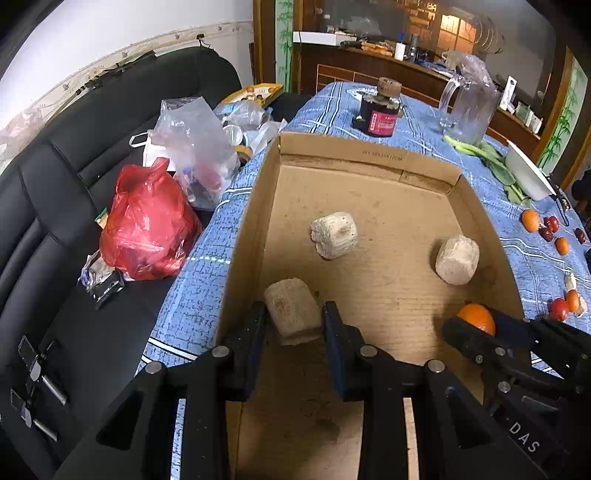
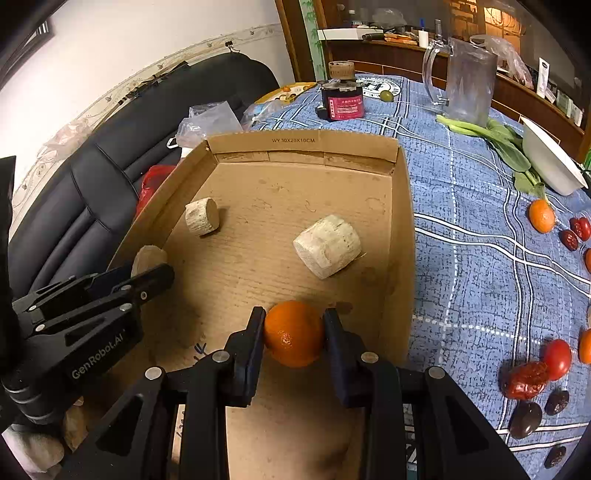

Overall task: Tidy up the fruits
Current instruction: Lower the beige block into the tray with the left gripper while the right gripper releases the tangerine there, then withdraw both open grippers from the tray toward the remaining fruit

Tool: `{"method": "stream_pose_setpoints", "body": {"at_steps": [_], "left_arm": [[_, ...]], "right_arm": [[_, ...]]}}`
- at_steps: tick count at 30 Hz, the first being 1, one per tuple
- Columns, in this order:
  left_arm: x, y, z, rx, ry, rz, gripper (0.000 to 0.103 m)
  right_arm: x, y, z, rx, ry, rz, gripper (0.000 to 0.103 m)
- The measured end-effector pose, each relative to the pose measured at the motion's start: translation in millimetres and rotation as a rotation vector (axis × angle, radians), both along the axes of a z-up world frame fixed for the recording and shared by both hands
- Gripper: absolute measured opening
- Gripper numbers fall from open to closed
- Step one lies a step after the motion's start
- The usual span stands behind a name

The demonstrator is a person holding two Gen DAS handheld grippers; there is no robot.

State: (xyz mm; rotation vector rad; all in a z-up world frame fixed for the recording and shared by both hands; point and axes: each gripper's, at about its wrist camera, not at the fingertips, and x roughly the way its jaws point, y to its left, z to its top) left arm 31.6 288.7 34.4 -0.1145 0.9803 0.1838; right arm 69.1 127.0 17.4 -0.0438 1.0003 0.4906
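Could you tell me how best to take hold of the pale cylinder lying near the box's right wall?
Grip the pale cylinder across its curved sides at mid-length, coming from above: it lies on its side, flat ends facing sideways, clear of the cardboard box wall.

White wall (image 1: 110, 33) at left, patterned border strip (image 1: 92, 68) running across it. Black leather sofa (image 1: 55, 206) set against that wall, directly beside table edge. Table covered in blue checked cloth (image 2: 480, 266). Dark wooden cabinet (image 1: 373, 70) along far side, cluttered on top, glass or mirror panel above reflecting warm orange light (image 1: 454, 29). Bamboo-print panels (image 1: 284, 40) flanking cabinet. Overall lighting dim, cool in tone. Floor not visible.
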Motion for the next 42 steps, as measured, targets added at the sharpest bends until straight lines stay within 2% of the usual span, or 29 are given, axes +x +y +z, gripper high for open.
{"method": "stream_pose_setpoints", "body": {"at_steps": [7,13,17,24,30,38,42], "left_arm": [[2,-2,-2,0.004,0.016,0.005,0.031],[3,-2,-1,-0.011,0.021,-0.008,0.035],[-1,2,5,-0.055,-0.002,-0.003,0.04],[-20,10,29,-0.098,-0.076,0.018,0.05],[-45,16,52,-0.148,-0.144,0.047,0.053],[-78,-20,65,-0.135,-0.195,0.012,0.055],[-94,-45,66,-0.115,-0.207,0.002,0.066]], "right_arm": [[3,5,-2,-0.026,0.008,0.012,0.035],[5,6,-3,-0.028,0.015,0.01,0.036],[4,5,0,-0.02,-0.004,0.011,0.05],[-3,-3,18,0.011,-0.048,0.004,0.05],[-12,-23,36,0.069,-0.067,-0.024,0.05],[-35,-59,46,0.113,-0.075,-0.078,0.05],[-52,-80,46,0.097,-0.093,-0.114,0.05]]}}
